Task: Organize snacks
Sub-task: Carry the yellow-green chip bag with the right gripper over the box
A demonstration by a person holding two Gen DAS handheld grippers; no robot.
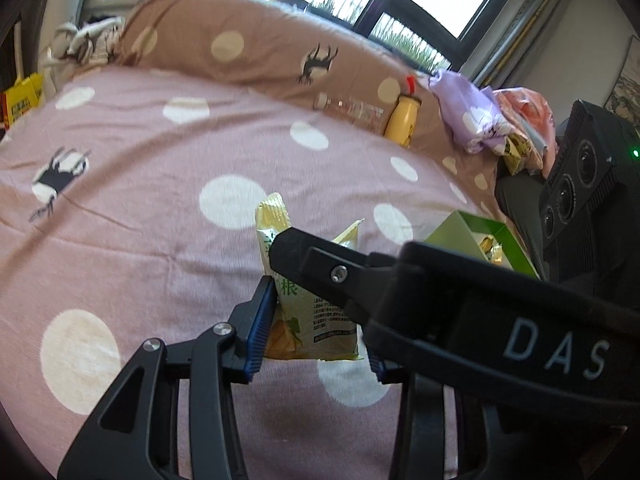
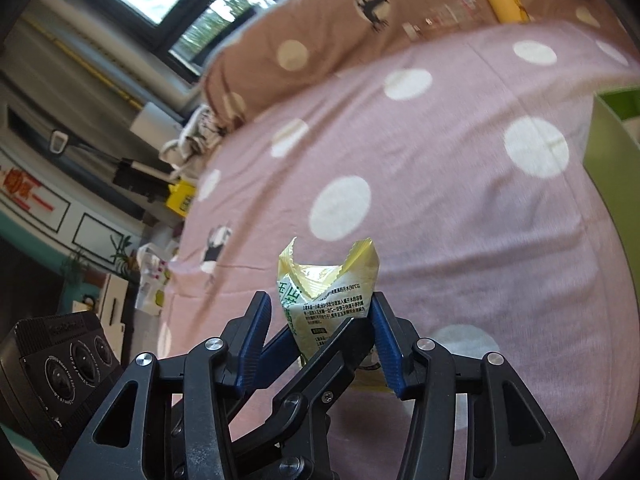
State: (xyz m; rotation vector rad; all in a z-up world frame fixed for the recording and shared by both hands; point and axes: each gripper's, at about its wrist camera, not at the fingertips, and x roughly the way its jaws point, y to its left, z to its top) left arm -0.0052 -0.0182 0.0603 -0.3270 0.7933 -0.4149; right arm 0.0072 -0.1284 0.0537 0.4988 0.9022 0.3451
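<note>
A yellow snack packet (image 1: 316, 312) with green print stands upright above the pink spotted bedsheet (image 1: 160, 168). My left gripper (image 1: 316, 320) is shut on its lower half, blue pads pressing both sides. The right gripper's black finger (image 1: 312, 264) crosses in from the right over the packet's upper part. In the right wrist view the same packet (image 2: 328, 280) sits between the blue pads of my right gripper (image 2: 320, 298), shut on it, with the left gripper's fingers (image 2: 332, 344) crossing underneath. A green box (image 1: 464, 232) holding several packets lies open at the right.
A brown spotted pillow (image 1: 240, 40) runs along the far side of the bed. Against it lie a clear bottle (image 1: 352, 108) and a yellow bottle (image 1: 402, 120). Purple cloth (image 1: 472, 112) and bags pile up at the right. The green box's wall (image 2: 612, 152) stands close at the right.
</note>
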